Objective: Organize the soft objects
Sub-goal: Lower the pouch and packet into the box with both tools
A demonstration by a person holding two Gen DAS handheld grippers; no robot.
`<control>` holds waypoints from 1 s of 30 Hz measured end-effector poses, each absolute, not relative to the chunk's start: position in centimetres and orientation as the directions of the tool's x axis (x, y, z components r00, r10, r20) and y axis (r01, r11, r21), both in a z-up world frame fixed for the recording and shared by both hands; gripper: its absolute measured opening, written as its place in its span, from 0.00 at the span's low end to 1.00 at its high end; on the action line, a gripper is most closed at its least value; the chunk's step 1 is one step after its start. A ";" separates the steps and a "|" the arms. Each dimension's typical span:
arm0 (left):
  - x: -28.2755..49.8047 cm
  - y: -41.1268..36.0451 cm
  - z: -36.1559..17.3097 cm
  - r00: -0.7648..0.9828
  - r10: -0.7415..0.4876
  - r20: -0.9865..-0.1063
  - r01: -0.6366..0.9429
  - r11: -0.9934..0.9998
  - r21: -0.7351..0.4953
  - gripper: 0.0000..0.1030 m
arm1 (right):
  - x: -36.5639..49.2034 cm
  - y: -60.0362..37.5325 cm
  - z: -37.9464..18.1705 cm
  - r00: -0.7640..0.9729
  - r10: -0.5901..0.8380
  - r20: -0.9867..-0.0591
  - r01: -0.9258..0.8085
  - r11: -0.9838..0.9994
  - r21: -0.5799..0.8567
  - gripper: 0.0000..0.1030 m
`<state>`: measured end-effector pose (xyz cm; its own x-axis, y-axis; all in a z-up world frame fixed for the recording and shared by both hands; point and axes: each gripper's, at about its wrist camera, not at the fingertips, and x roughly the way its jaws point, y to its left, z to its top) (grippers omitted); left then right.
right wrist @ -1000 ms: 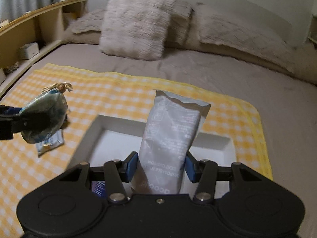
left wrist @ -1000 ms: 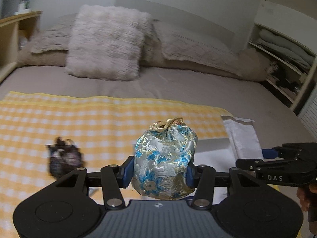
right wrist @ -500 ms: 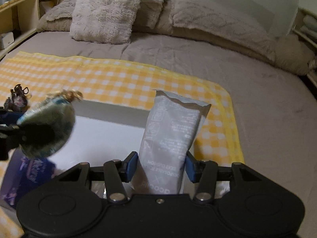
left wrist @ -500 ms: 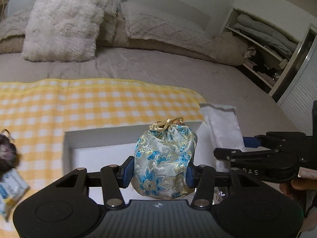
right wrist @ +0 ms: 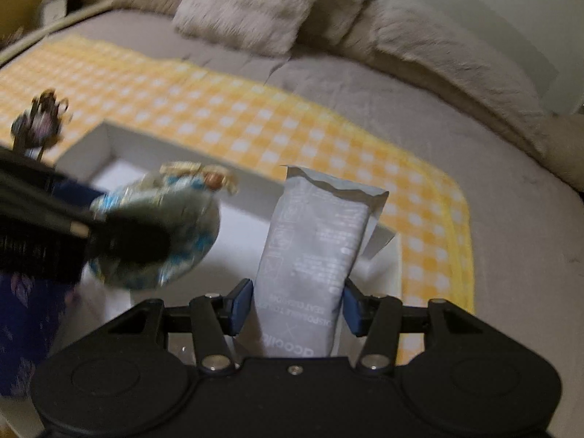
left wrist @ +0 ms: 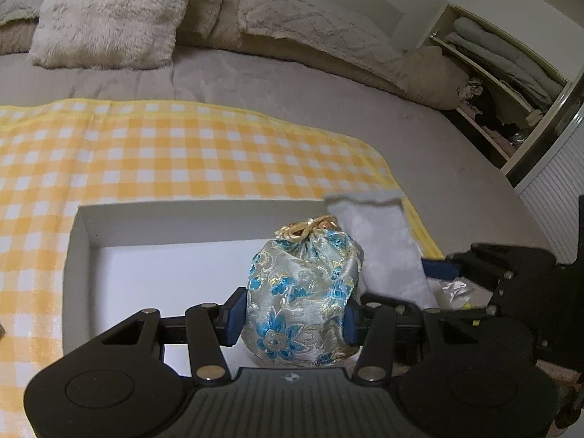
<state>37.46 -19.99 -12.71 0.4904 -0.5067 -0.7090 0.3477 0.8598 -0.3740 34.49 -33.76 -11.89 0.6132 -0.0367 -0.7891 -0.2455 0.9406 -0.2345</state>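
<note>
My left gripper [left wrist: 290,315] is shut on a silver and blue floral drawstring pouch [left wrist: 304,295] and holds it over the white open box [left wrist: 82,219]. My right gripper [right wrist: 297,304] is shut on a grey plastic packet [right wrist: 314,259] and holds it upright over the right end of the same box [right wrist: 109,135]. The pouch in the left gripper also shows blurred in the right wrist view [right wrist: 160,230]. The packet also shows in the left wrist view [left wrist: 383,244], just right of the pouch.
The box lies on a yellow checked cloth [left wrist: 182,153] spread over a grey bed [left wrist: 328,95] with fluffy pillows [left wrist: 106,14]. A small dark pouch [right wrist: 40,120] lies on the cloth left of the box. A purple pack [right wrist: 22,325] is at the box's near left. Shelves [left wrist: 503,73] stand at right.
Both grippers have moved over the white box with their loads still held. The left gripper has swung right, close beside the right gripper.
</note>
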 end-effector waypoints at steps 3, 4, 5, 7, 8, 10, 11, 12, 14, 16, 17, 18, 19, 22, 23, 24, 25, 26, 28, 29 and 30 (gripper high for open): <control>37.7 -20.1 -13.1 0.478 -0.521 -0.707 0.339 0.852 -0.398 0.50 | 34.1 -34.2 -12.6 0.559 -0.004 -0.829 -0.282 0.940 -0.194 0.51; 37.7 -20.2 -13.2 0.473 -0.526 -0.707 0.340 0.849 -0.404 0.51 | 34.0 -34.4 -12.7 0.547 -0.001 -0.837 -0.283 0.941 -0.186 0.53; 37.7 -20.4 -13.3 0.469 -0.525 -0.710 0.337 0.850 -0.406 0.53 | 33.9 -34.5 -12.8 0.540 -0.010 -0.842 -0.274 0.944 -0.186 0.55; 37.8 -20.4 -13.6 0.462 -0.528 -0.713 0.320 0.848 -0.422 0.61 | 33.9 -34.9 -12.9 0.539 -0.032 -0.841 -0.242 0.951 -0.191 0.61; 37.8 -20.3 -13.8 0.455 -0.531 -0.715 0.312 0.847 -0.431 0.63 | 33.9 -35.2 -12.7 0.542 -0.040 -0.839 -0.219 0.957 -0.187 0.63; 37.9 -20.1 -14.0 0.451 -0.528 -0.720 0.295 0.849 -0.438 0.63 | 33.8 -35.9 -12.2 0.553 -0.035 -0.833 -0.181 0.970 -0.161 0.64; 37.8 -20.1 -14.1 0.446 -0.524 -0.725 0.293 0.851 -0.435 0.63 | 33.8 -36.2 -12.1 0.557 -0.031 -0.830 -0.167 0.975 -0.148 0.64; 37.8 -20.1 -14.2 0.441 -0.518 -0.733 0.292 0.855 -0.428 0.63 | 33.8 -36.4 -12.0 0.558 -0.028 -0.829 -0.159 0.977 -0.140 0.63; 37.7 -20.0 -14.3 0.436 -0.504 -0.746 0.297 0.863 -0.409 0.61 | 33.6 -36.6 -11.8 0.562 -0.030 -0.827 -0.148 0.980 -0.136 0.62; 37.7 -20.2 -14.4 0.422 -0.489 -0.763 0.310 0.869 -0.385 0.57 | 33.5 -36.6 -11.8 0.561 -0.024 -0.828 -0.155 0.979 -0.134 0.59; 37.6 -20.4 -14.5 0.413 -0.480 -0.774 0.319 0.872 -0.371 0.49 | 33.6 -36.5 -11.7 0.560 -0.017 -0.829 -0.165 0.978 -0.131 0.58; 37.6 -20.6 -14.6 0.396 -0.478 -0.784 0.332 0.871 -0.363 0.46 | 33.5 -36.3 -11.8 0.559 -0.008 -0.829 -0.177 0.976 -0.129 0.58; 37.5 -20.8 -14.7 0.377 -0.483 -0.790 0.343 0.865 -0.366 0.46 | 33.5 -36.0 -11.9 0.559 -0.003 -0.829 -0.189 0.973 -0.130 0.58; 37.3 -21.4 -14.6 0.364 -0.465 -0.807 0.370 0.867 -0.333 0.46 | 33.6 -35.1 -12.9 0.534 -0.005 -0.846 -0.227 0.963 -0.149 0.57; 37.3 -21.6 -14.5 0.366 -0.461 -0.808 0.372 0.869 -0.328 0.45 | 33.7 -34.8 -13.3 0.521 -0.017 -0.853 -0.238 0.957 -0.164 0.56; 37.4 -21.7 -14.5 0.366 -0.463 -0.807 0.367 0.869 -0.331 0.44 | 33.8 -34.6 -13.8 0.509 -0.040 -0.860 -0.239 0.953 -0.186 0.54; 37.5 -21.6 -14.6 0.369 -0.466 -0.804 0.361 0.869 -0.338 0.44 | 33.9 -34.5 -14.0 0.503 -0.061 -0.862 -0.230 0.952 -0.202 0.54; 37.6 -21.5 -14.8 0.375 -0.473 -0.798 0.351 0.868 -0.350 0.44 | 34.1 -34.6 -14.2 0.500 -0.079 -0.863 -0.201 0.958 -0.204 0.53; 37.9 -21.3 -15.0 0.387 -0.487 -0.783 0.336 0.865 -0.373 0.43 | 34.4 -35.3 -14.2 0.495 -0.085 -0.865 -0.123 0.978 -0.166 0.49; 38.0 -21.2 -15.2 0.395 -0.502 -0.769 0.327 0.859 -0.393 0.42 | 34.6 -35.8 -14.1 0.491 -0.088 -0.866 -0.078 0.986 -0.144 0.48; 38.2 -21.2 -15.3 0.402 -0.513 -0.758 0.321 0.855 -0.408 0.42 | 34.7 -36.1 -14.0 0.490 -0.093 -0.867 -0.040 0.991 -0.129 0.48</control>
